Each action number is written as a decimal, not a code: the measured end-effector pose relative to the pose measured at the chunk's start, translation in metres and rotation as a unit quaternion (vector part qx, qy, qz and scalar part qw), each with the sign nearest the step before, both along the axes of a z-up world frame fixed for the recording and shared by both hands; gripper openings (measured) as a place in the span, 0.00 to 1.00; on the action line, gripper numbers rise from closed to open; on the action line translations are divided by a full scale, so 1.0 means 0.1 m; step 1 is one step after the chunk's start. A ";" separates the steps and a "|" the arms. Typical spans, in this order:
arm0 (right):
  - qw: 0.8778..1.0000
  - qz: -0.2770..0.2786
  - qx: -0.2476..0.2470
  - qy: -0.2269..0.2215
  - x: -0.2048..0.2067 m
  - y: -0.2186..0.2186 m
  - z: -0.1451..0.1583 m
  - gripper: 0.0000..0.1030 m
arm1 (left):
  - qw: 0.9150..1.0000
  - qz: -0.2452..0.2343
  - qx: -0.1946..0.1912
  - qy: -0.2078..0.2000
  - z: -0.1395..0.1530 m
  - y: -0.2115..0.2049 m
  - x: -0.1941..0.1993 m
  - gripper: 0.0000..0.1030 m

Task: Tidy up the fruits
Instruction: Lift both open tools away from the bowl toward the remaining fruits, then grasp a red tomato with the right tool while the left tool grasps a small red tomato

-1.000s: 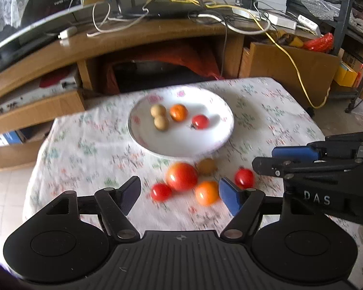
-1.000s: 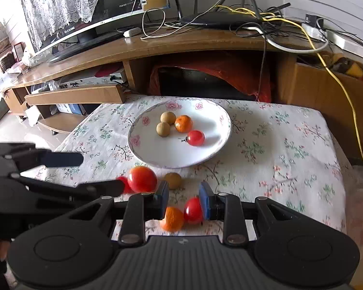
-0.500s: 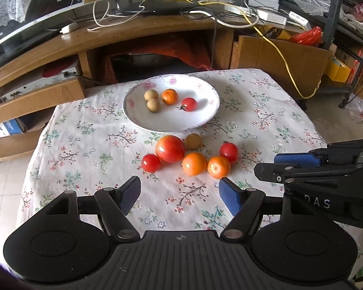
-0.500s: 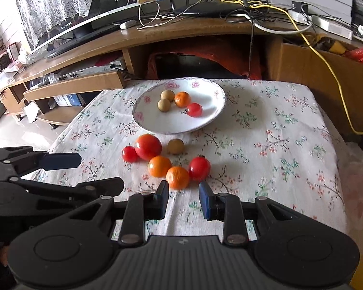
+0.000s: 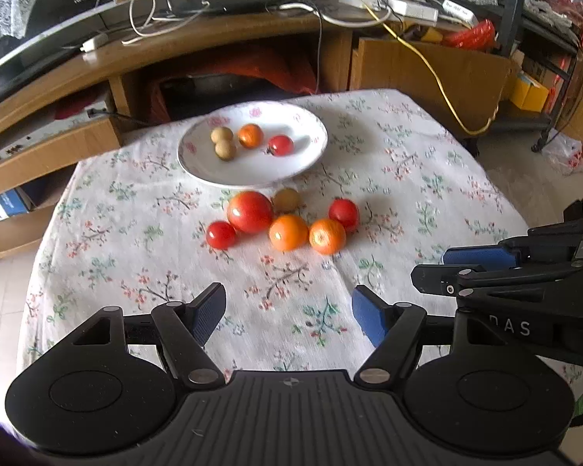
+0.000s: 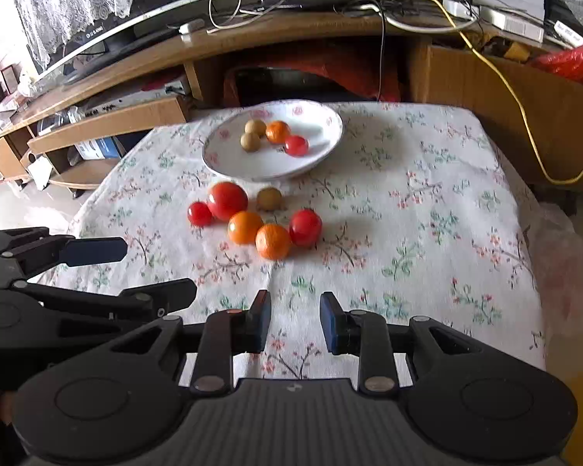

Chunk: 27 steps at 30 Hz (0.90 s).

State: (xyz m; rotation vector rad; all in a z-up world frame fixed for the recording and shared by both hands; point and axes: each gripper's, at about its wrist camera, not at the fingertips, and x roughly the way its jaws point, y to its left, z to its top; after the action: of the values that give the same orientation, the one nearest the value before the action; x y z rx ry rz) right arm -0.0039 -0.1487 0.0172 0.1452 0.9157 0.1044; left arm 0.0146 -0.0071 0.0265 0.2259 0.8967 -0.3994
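Observation:
A white plate (image 5: 260, 169) at the far side of the flowered cloth holds two tan fruits (image 5: 223, 143), a small orange (image 5: 250, 135) and a small tomato (image 5: 280, 145). In front of it lie a big tomato (image 5: 249, 211), a small tomato (image 5: 220, 235), a tan fruit (image 5: 286, 200), two oranges (image 5: 288, 233) (image 5: 327, 236) and another tomato (image 5: 344, 214). My left gripper (image 5: 287, 303) is open and empty, well short of this group. My right gripper (image 6: 295, 310) hovers near the table's front, jaws close together with nothing between them; the nearest orange (image 6: 273, 240) lies beyond its tips.
The flowered tablecloth (image 6: 408, 233) covers a small table. Behind it stand a wooden TV unit (image 6: 175, 54) with cables, a yellow cord (image 6: 524, 112) and cardboard boxes (image 5: 427, 73). A metal shelf rack (image 5: 513, 7) is at the far right. Tiled floor shows at the left.
Both grippers have drawn back from the loose fruit toward the near edge of the table. The fruit that lay at their fingertips now lies well ahead. Neither gripper's opening has changed.

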 end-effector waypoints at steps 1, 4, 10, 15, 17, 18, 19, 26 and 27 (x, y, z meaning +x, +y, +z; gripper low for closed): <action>1.000 0.001 -0.001 0.003 0.00 0.00 -0.02 0.21 | 1.000 -0.002 0.003 0.001 -0.02 -0.01 0.00 0.75; 1.000 0.003 -0.003 0.009 0.02 -0.02 -0.07 0.24 | 1.000 0.000 0.002 0.007 -0.05 0.01 0.04 0.75; 1.000 0.006 -0.002 0.008 0.15 -0.03 -0.13 0.24 | 1.000 0.012 -0.005 0.016 -0.10 0.02 0.15 0.75; 1.000 0.007 -0.005 0.018 0.34 -0.02 -0.23 0.24 | 0.999 0.032 -0.017 0.034 -0.15 0.07 0.30 0.75; 1.000 0.005 0.001 0.021 0.40 -0.04 -0.25 0.24 | 0.998 0.043 -0.022 0.041 -0.17 0.10 0.39 0.75; 1.000 0.003 0.003 0.020 0.43 -0.05 -0.25 0.24 | 0.998 0.046 -0.023 0.042 -0.18 0.10 0.43 0.75; 1.000 0.003 0.002 0.018 0.47 -0.05 -0.25 0.24 | 0.998 0.049 -0.023 0.042 -0.18 0.10 0.46 0.75; 1.000 -0.005 0.003 0.009 0.78 -0.11 -0.26 0.24 | 0.996 0.066 -0.040 0.047 -0.16 0.14 0.65 0.75; 1.000 -0.007 0.008 0.011 0.82 -0.12 -0.27 0.24 | 0.996 0.068 -0.041 0.050 -0.18 0.14 0.68 0.75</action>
State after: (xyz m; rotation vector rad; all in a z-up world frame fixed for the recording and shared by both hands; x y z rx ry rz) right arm 0.0785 -0.1608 -0.0095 0.1679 0.9356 0.0963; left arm 0.0826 0.0069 0.0090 0.0700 0.9858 -0.3226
